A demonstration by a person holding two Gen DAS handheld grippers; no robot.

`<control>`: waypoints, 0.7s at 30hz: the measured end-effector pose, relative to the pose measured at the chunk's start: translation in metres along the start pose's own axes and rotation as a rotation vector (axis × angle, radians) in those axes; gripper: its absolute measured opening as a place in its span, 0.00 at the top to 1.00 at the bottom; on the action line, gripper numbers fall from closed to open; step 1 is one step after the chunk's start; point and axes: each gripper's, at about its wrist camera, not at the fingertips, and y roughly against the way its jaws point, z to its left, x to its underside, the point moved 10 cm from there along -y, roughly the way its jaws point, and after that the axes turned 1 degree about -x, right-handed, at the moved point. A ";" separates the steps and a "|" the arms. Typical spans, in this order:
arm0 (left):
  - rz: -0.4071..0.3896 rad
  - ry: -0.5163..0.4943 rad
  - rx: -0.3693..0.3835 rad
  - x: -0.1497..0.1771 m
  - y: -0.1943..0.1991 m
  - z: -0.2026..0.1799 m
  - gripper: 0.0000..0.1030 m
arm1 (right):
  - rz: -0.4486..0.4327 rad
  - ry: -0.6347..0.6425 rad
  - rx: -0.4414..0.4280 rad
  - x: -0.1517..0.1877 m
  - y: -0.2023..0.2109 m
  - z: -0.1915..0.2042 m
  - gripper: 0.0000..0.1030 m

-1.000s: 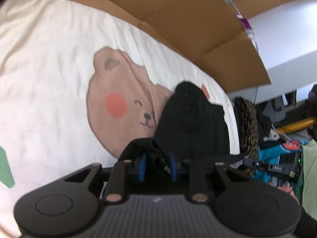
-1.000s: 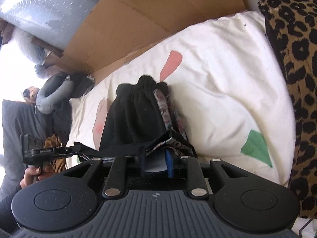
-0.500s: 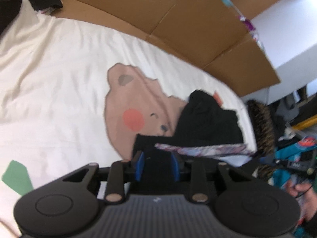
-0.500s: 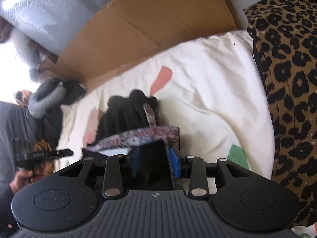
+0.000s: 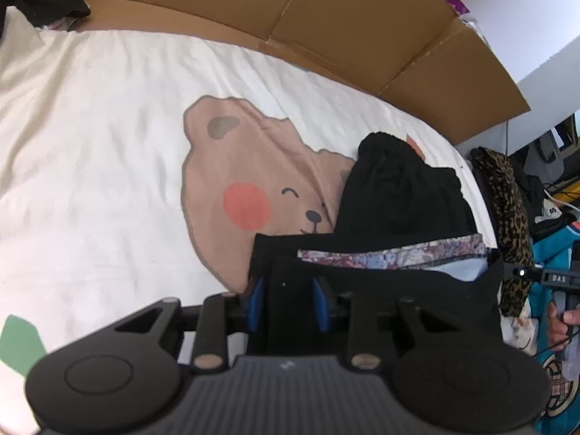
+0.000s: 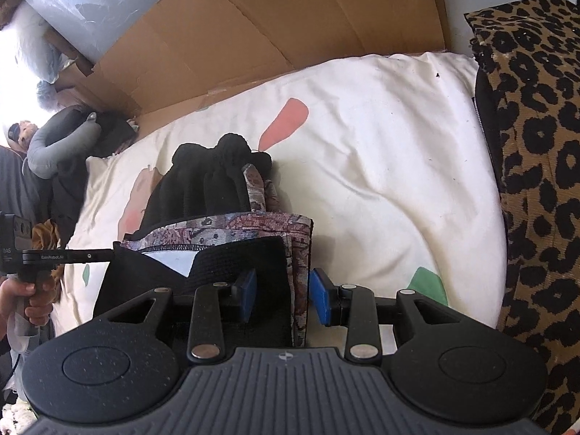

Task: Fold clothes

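Task's thing: a black garment [image 5: 398,199] with a patterned band [image 6: 253,223] lies on the bear-print duvet [image 5: 108,127]. Its near end is lifted off the bed, and its far gathered end rests beside the bear print [image 5: 253,166].
Left gripper [image 5: 288,302]: we see its blue pads pinching a fold of black cloth at the left corner of the lifted edge.
Right gripper [image 6: 281,297]: its jaws have just been opening, with the right corner between them, black cloth and patterned band together. The pads look pressed on that thicker fold, though the outer pad's contact is slight.
Key relation: the held edge runs crosswise from one gripper to the other and looks fairly taut. The garment's long axis runs straight away from both sets of fingers toward the cardboard [image 5: 326,18]. Neither hand is nearer, since each holds one corner.
Step, as we judge it: carrying the near end forward over the far end to halve the length.
Open room: there is bare duvet to the left and ahead.
Edges: the cardboard wall stands beyond the far end. Leopard-print fabric [image 6: 536,145] crowds the right side, so we would keep the right corner from drifting that way.
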 end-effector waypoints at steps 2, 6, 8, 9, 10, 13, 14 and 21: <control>0.003 0.002 0.006 0.000 -0.004 0.000 0.71 | -0.002 0.010 -0.004 -0.001 -0.001 0.002 0.63; -0.007 -0.017 0.015 -0.001 -0.007 -0.004 0.88 | -0.003 0.033 -0.020 -0.003 -0.006 0.008 0.64; -0.010 -0.023 0.009 -0.001 -0.006 -0.005 0.92 | -0.001 0.043 -0.027 -0.004 -0.010 0.011 0.65; -0.011 -0.026 0.005 -0.001 -0.006 -0.004 0.95 | -0.001 0.048 -0.022 -0.004 -0.012 0.011 0.70; -0.011 -0.029 0.000 -0.001 -0.005 -0.004 0.95 | -0.006 0.047 -0.014 -0.005 -0.013 0.010 0.75; -0.024 -0.025 -0.012 -0.003 -0.001 -0.002 0.97 | -0.022 0.027 -0.027 -0.008 -0.012 0.009 0.92; -0.029 -0.021 -0.017 -0.003 0.001 -0.001 0.97 | -0.029 0.025 -0.028 -0.009 -0.011 0.008 0.94; -0.082 -0.015 -0.027 -0.016 0.013 0.000 0.97 | -0.082 0.004 -0.013 -0.020 0.012 0.003 0.97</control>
